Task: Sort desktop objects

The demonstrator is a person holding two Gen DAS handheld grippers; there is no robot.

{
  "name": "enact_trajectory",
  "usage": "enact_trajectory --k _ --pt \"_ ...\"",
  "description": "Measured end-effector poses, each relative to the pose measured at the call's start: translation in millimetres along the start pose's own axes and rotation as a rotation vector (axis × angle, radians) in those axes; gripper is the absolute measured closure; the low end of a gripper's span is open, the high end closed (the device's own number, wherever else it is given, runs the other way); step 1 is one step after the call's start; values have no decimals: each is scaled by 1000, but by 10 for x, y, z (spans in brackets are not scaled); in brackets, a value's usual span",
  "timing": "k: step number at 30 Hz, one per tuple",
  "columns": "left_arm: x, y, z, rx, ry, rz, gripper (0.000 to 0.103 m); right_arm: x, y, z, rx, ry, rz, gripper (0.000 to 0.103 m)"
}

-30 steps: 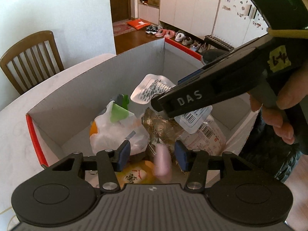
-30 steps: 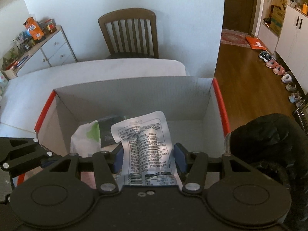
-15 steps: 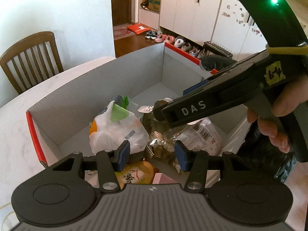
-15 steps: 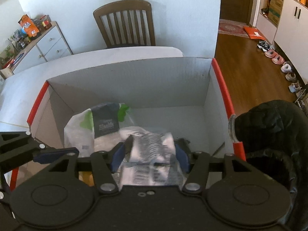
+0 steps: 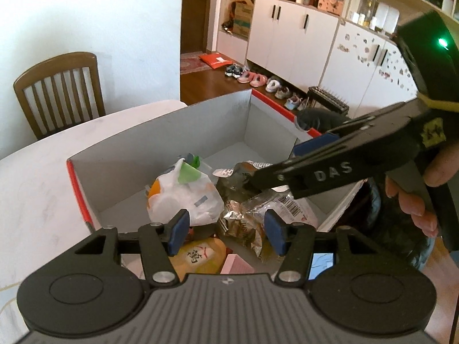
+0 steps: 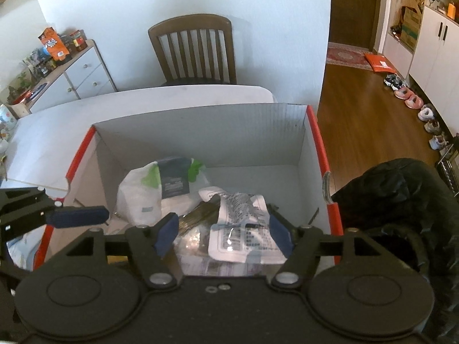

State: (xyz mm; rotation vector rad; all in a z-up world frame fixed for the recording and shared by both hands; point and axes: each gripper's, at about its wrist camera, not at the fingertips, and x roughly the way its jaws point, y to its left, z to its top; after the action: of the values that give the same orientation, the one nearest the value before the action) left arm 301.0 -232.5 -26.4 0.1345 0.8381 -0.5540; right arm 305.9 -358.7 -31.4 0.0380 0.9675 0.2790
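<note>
A grey cardboard box with red edges (image 5: 218,120) (image 6: 200,132) stands on the white table and holds several packets. My right gripper (image 6: 223,233) is open above the box; a white printed packet (image 6: 241,229) lies loose on the pile below its jaws. My left gripper (image 5: 226,230) is open and empty over the near end of the box. Below it lie a white plastic bag (image 5: 186,197), a foil snack bag (image 5: 243,223), a yellow packet (image 5: 200,255) and a pink item (image 5: 236,265). The right gripper also shows in the left wrist view, reaching in from the right.
A wooden chair (image 6: 195,48) stands behind the table. A black jacket (image 6: 401,200) lies against the box's right side. A white drawer unit with snacks (image 6: 71,71) is at the far left. Shoes line the wooden floor (image 5: 258,80) by the white cabinets.
My right gripper opened and let the white printed packet fall onto the pile in the box. The pink item dropped from my left gripper into the box. Both grippers have risen slightly.
</note>
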Motion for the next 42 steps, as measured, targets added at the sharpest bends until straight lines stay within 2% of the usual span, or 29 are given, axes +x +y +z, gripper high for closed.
enact_trajectory --k 7,13,18,25,42 --pt "-149 38 -44 -26 -57 19 47 -232 114 -59 -34 -32 13 32" --pt "-253 82 -88 -53 -67 41 41 -403 191 -149 -63 -63 25 30" --pt "-340 110 -118 -63 -78 42 40 -532 220 -233 -71 -89 41 29" --pt "-478 137 -176 -79 -91 35 33 -687 265 -341 -60 -135 62 25" --pt "-756 266 -415 -150 -88 80 31 -861 473 -580 -68 -236 72 10"
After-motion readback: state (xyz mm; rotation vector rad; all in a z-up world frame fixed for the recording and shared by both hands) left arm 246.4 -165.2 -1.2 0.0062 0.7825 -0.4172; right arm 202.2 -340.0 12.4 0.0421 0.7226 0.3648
